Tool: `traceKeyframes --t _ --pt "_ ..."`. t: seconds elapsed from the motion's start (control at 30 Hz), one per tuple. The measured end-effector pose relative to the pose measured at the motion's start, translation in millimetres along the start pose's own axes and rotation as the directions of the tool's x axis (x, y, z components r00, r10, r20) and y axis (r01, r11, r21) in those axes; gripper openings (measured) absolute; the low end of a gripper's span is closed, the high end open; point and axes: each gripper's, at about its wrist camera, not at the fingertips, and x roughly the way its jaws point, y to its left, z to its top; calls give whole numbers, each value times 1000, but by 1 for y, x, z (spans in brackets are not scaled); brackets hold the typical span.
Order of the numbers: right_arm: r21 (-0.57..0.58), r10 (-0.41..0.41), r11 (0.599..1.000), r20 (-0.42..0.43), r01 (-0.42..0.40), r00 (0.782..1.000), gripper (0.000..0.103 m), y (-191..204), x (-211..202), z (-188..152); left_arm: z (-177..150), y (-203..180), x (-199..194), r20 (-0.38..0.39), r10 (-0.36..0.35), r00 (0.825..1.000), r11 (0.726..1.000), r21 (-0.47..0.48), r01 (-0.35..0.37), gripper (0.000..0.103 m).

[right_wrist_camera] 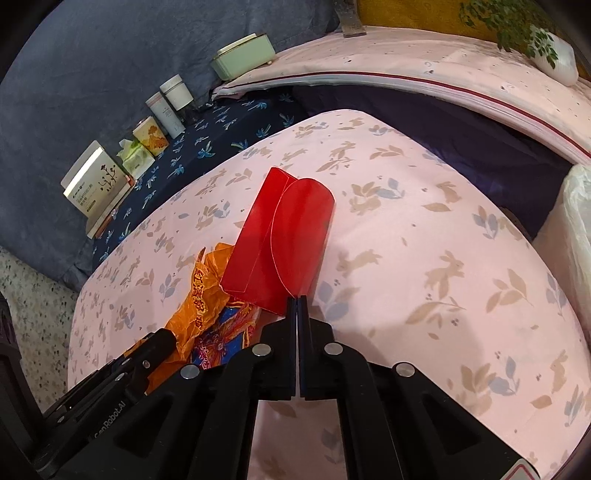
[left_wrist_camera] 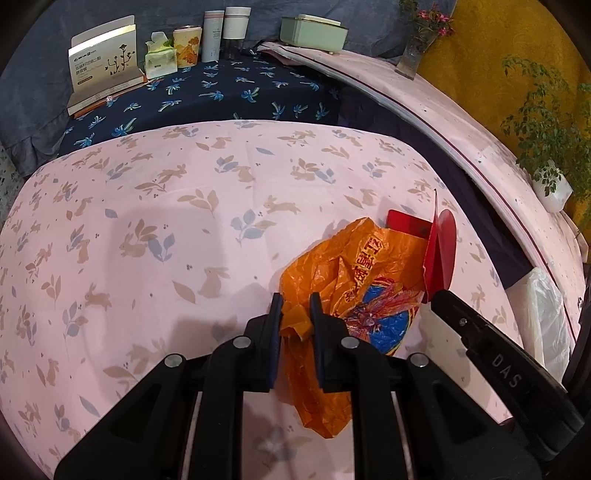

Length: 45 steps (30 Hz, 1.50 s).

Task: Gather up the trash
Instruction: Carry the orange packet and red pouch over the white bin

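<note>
A crumpled orange plastic bag (left_wrist_camera: 354,273) with a blue and red print lies on the pink rabbit-print bedcover (left_wrist_camera: 166,221). My left gripper (left_wrist_camera: 296,308) is shut on a bunched edge of the bag. A flat red envelope (right_wrist_camera: 280,240) with a rounded flap is held up at its near edge by my right gripper (right_wrist_camera: 297,300), which is shut on it. In the left wrist view the envelope (left_wrist_camera: 439,251) stands on edge just right of the bag, with the right gripper (left_wrist_camera: 439,295) below it. The bag (right_wrist_camera: 203,302) also shows left of the envelope in the right wrist view.
A dark blue floral cloth (left_wrist_camera: 221,92) behind carries a book (left_wrist_camera: 103,66), tissue pack (left_wrist_camera: 160,59), cartons and bottles (left_wrist_camera: 225,33). A green box (left_wrist_camera: 314,31) sits on a pink ledge (left_wrist_camera: 443,110). A white plastic bag (left_wrist_camera: 546,314) lies at right. Potted plants (left_wrist_camera: 546,147) stand beyond.
</note>
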Motion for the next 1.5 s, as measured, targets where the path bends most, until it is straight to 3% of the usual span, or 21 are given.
traceKeyframes --t 0.67,1.17,1.37,1.5 --pt "58 -23 998 120 17 992 1 -72 -117 -44 -42 -58 -65 35 -52 998 998 46 50 14" --pt "120 -53 993 253 23 966 1 -131 -204 -43 -44 -136 -118 110 -109 988 986 141 93 14" --pt "108 -49 994 218 26 975 1 -146 -208 -45 -49 -159 -114 102 -123 987 981 160 105 13" --pt "84 -49 996 158 36 986 20 -141 -189 -57 -55 -158 -106 86 -112 990 983 153 98 13"
